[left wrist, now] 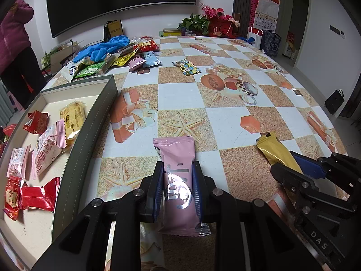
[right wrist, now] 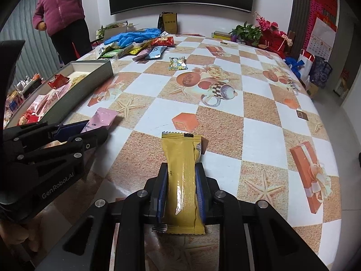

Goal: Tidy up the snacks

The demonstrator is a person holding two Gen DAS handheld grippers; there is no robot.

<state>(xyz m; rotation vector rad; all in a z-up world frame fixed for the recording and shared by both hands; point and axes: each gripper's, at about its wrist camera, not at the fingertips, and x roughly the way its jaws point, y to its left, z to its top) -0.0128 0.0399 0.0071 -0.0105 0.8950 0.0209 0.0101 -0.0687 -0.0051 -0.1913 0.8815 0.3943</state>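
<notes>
My left gripper (left wrist: pixel 177 169) is shut on a pink snack packet (left wrist: pixel 177 180), held above the table to the right of the grey box (left wrist: pixel 90 140). The box holds several red, pink and yellow packets (left wrist: pixel 45 144). My right gripper (right wrist: pixel 181 171) is shut on a gold snack packet (right wrist: pixel 182 176) over the table's near edge. The gold packet (left wrist: pixel 277 152) and right gripper show at the right of the left wrist view. The pink packet (right wrist: pixel 101 120) and left gripper show at the left of the right wrist view.
A pile of loose snack packets (left wrist: pixel 126 61) and blue gloves (left wrist: pixel 103 47) lies at the table's far left. A floral packet (left wrist: pixel 186 67) lies alone mid-table. Potted plants and red flowers (left wrist: pixel 207 20) stand at the far edge. A person in purple (right wrist: pixel 61 11) stands beyond the box.
</notes>
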